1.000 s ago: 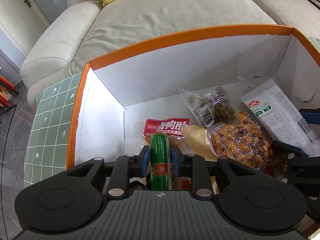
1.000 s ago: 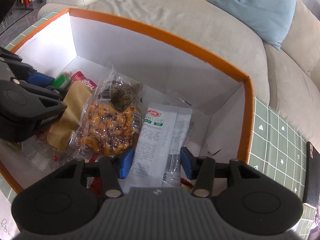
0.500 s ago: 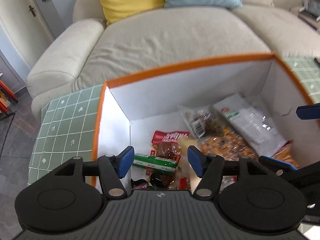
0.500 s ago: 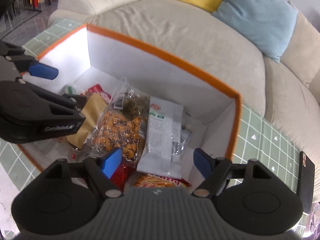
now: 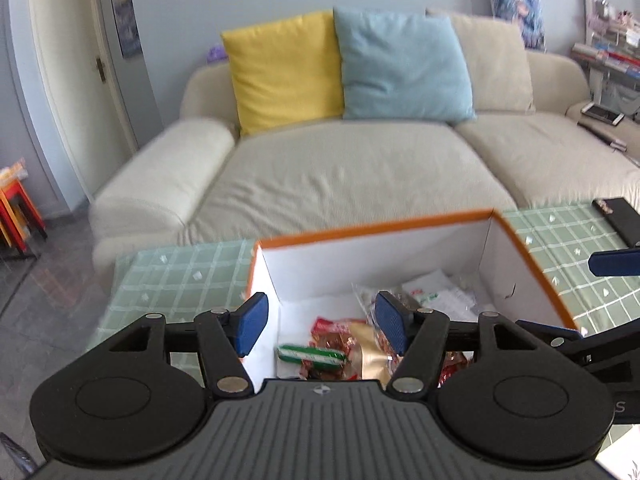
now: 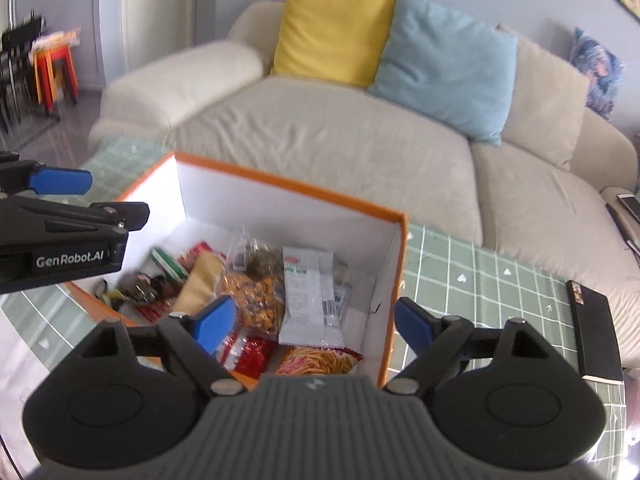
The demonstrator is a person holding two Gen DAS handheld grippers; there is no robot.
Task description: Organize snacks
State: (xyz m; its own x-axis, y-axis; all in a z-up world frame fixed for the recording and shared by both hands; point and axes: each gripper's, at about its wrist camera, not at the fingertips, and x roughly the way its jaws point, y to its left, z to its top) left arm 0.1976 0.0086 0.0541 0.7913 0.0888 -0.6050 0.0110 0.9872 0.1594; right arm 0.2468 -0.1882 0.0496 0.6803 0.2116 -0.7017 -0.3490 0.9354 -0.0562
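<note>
Now orange box (image 6: 394, 280) holds snack packets (image 6: 308, 292) (both hand-held grippers released, right opening)

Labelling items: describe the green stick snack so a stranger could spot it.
Find the orange-rimmed box on the green checked tablecloth. At the box's left end lies the green stick snack beside red packets; it alone is a slim green tube with a white label.

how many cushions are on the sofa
3 for certain: a yellow cushion on the left, a light blue cushion beside it, and a beige cushion behind the blue one's right edge. More may sit out of frame.
</note>
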